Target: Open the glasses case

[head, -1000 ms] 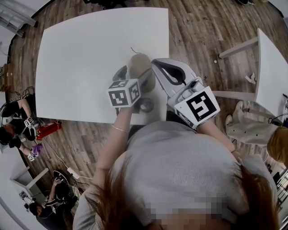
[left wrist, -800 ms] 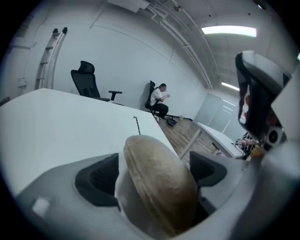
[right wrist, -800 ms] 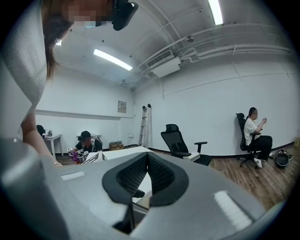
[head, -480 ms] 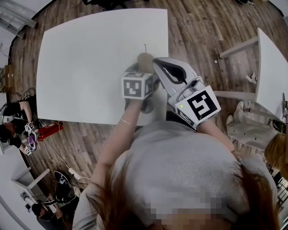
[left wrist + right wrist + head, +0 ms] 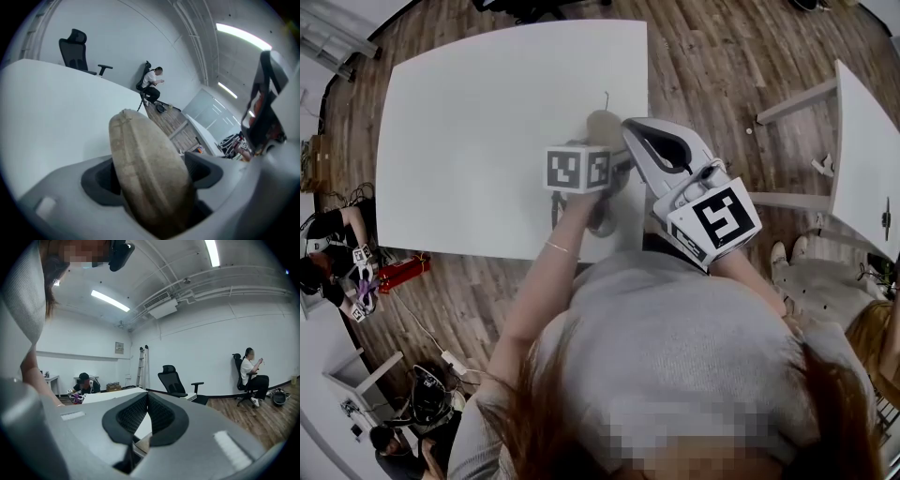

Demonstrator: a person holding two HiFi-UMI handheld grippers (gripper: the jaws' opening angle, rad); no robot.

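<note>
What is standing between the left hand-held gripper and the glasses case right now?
Nothing visible. The glasses case stands between the jaws of the left hand-held gripper, which have just been closing round it. Whether the pads press on it yet is unclear.

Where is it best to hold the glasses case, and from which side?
Probably across the two broad faces of the glasses case, near one rounded end, coming in along its length. It is turned on edge with the seam uppermost, so this leaves the seam free.
</note>
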